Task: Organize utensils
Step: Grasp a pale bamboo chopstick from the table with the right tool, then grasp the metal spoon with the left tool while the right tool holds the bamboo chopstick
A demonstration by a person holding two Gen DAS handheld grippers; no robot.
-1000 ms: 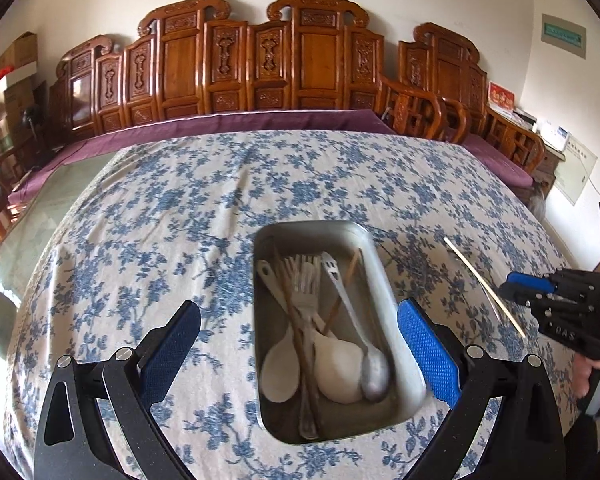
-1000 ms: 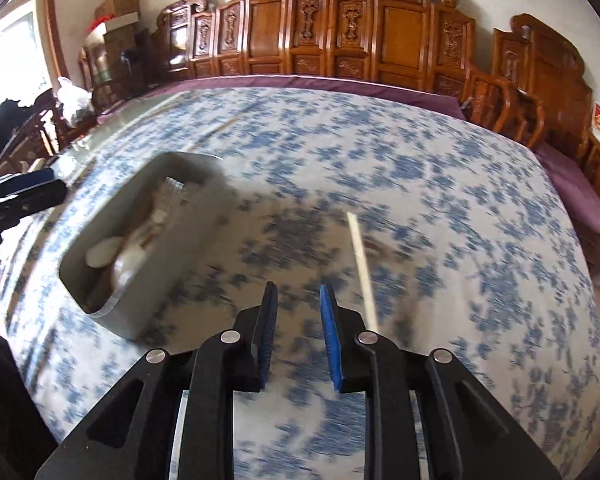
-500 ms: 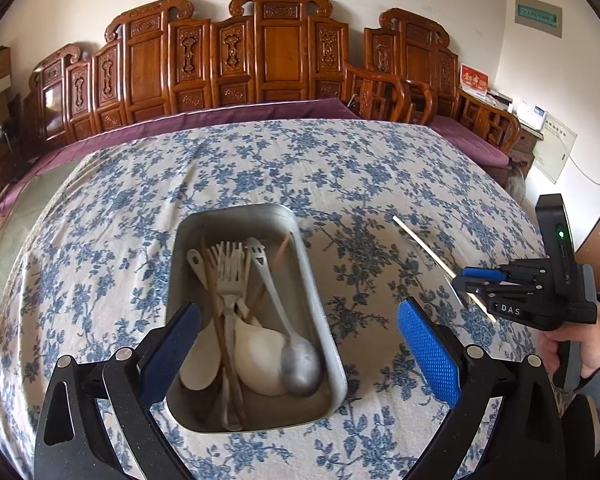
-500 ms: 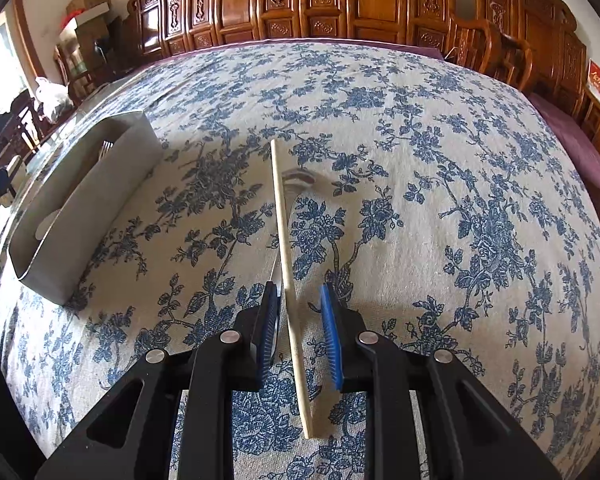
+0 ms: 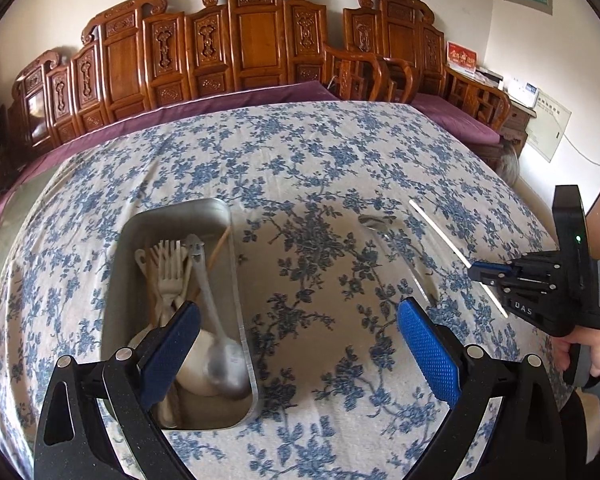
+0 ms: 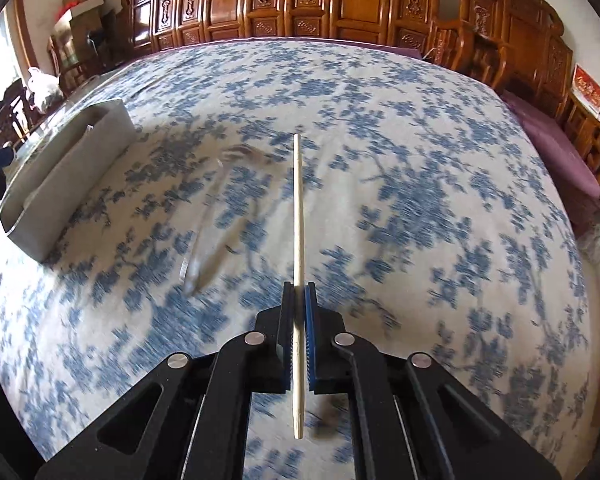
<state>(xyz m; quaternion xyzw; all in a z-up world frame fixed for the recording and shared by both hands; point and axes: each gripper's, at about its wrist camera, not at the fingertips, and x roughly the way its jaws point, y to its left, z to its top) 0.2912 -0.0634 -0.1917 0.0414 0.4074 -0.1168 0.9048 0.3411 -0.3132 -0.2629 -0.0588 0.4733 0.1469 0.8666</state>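
My right gripper (image 6: 299,292) is shut on a pale chopstick (image 6: 298,208) that points forward above the flowered tablecloth; it also shows in the left wrist view (image 5: 440,232), held by the right gripper (image 5: 478,274). A metal spoon (image 5: 396,248) lies on the cloth to its left, blurred in the right wrist view (image 6: 216,216). A metal tray (image 5: 236,280) holds forks, spoons and chopsticks. My left gripper (image 5: 298,344) is open and empty, its left finger over the tray's near end.
The tray also shows at the left in the right wrist view (image 6: 60,184). Carved wooden chairs (image 5: 260,44) line the far edge of the table. A purple cloth edge (image 5: 220,100) shows behind the tablecloth.
My right gripper has closed on the chopstick and lifted it off the cloth. My left gripper has shifted right, so the tray now sits under its left finger.
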